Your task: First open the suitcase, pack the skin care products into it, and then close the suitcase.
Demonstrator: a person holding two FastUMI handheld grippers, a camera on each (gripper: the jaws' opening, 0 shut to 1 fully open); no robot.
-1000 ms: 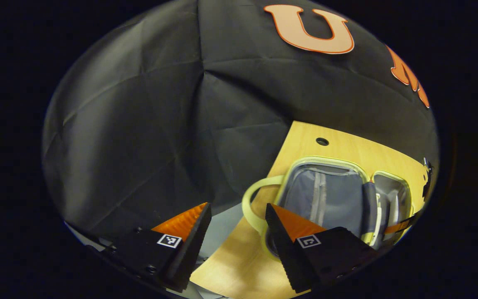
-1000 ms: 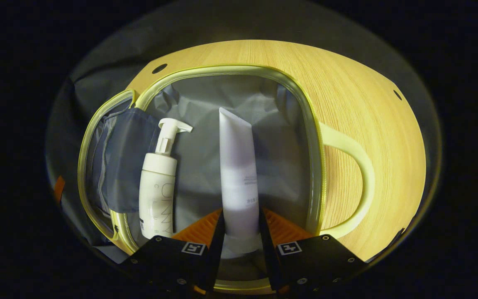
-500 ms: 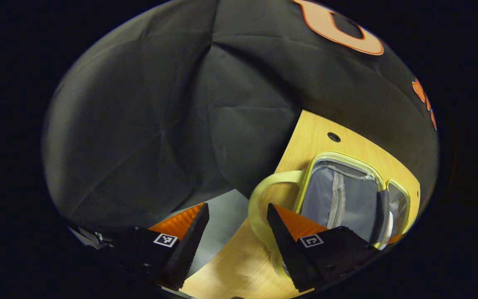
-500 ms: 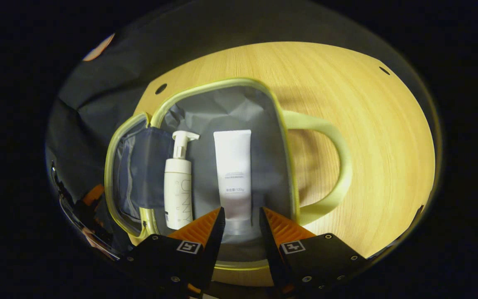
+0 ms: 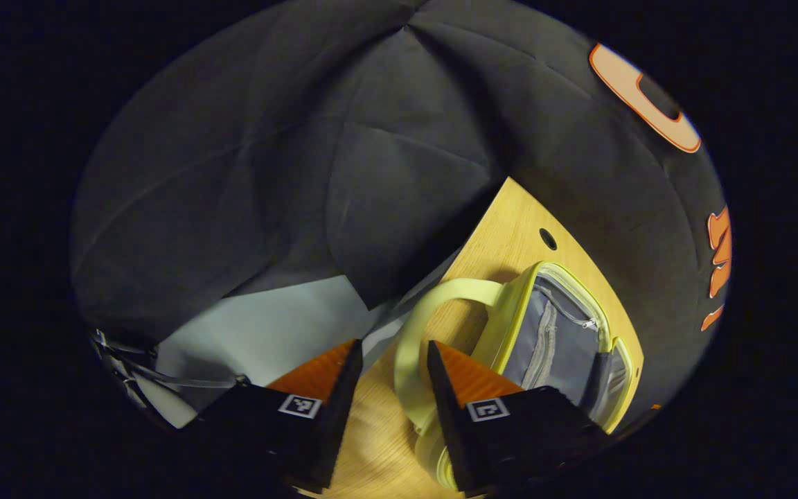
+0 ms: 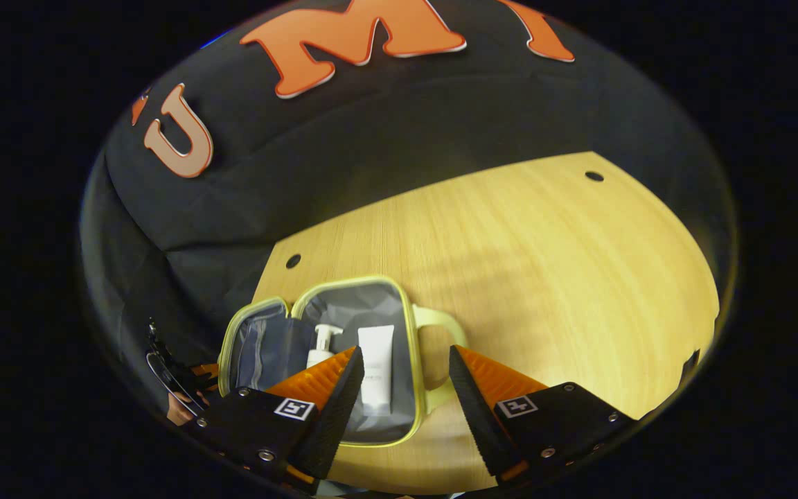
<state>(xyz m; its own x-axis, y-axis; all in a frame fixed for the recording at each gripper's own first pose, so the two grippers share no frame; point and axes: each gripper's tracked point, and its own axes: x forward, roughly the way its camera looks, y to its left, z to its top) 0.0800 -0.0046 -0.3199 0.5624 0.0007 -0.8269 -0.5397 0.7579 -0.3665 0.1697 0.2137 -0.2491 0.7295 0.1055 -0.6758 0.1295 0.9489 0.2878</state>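
Lying below right hand-held gripper: open suitcase

A recording booth: black cloth wall drapes closely behind a bare wooden table with drilled holes.

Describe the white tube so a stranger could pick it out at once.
On the wooden table lies an open suitcase with a yellow-green rim and grey lining. Two white containers lie side by side in the half with the handle. The tube is nearer the handle: flat and wide, whereas its neighbour, the pump bottle, has a pump head.
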